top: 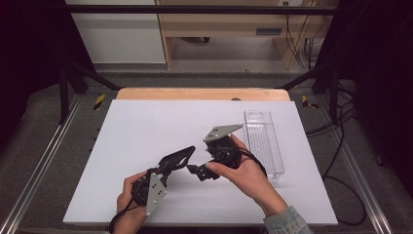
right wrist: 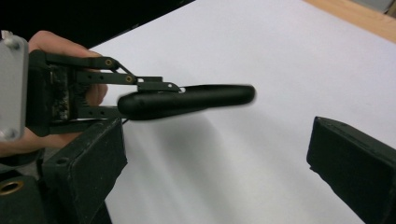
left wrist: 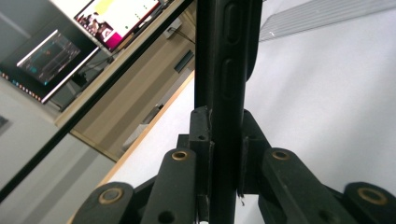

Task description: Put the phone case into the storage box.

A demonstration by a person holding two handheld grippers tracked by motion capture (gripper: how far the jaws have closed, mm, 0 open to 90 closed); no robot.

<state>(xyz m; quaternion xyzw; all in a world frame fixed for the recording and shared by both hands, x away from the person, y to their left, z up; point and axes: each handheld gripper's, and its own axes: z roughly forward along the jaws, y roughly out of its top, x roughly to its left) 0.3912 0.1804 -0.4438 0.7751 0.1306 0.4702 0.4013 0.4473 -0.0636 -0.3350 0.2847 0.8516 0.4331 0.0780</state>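
Risk, as judged: the flat black oblong device with side buttons (top: 176,157) is pinched at one end only by the left gripper (top: 163,168) and sticks out up and to the right, off the white table top (top: 146,126). Long overhang, short grip; a twist of the hand or a knock could lever it loose and drop it onto the board. The right gripper (top: 198,171) sits just beside the device's free end; a careless closing move there could strike it or push it askew in the left jaws.

Left jaws: closed down on the device. Left gripper view shows both pads pressed flat to its two faces, its thin buttoned edge (left wrist: 229,70) running straight up between them.

Right jaws: wide apart, nothing between them. Right gripper view shows bare white table in the gap, with the device (right wrist: 187,100) held clear beyond, slightly blurred.

Clear plastic rectangular tray (top: 264,141) lies at the table's right side, apparently empty, well apart from the device.
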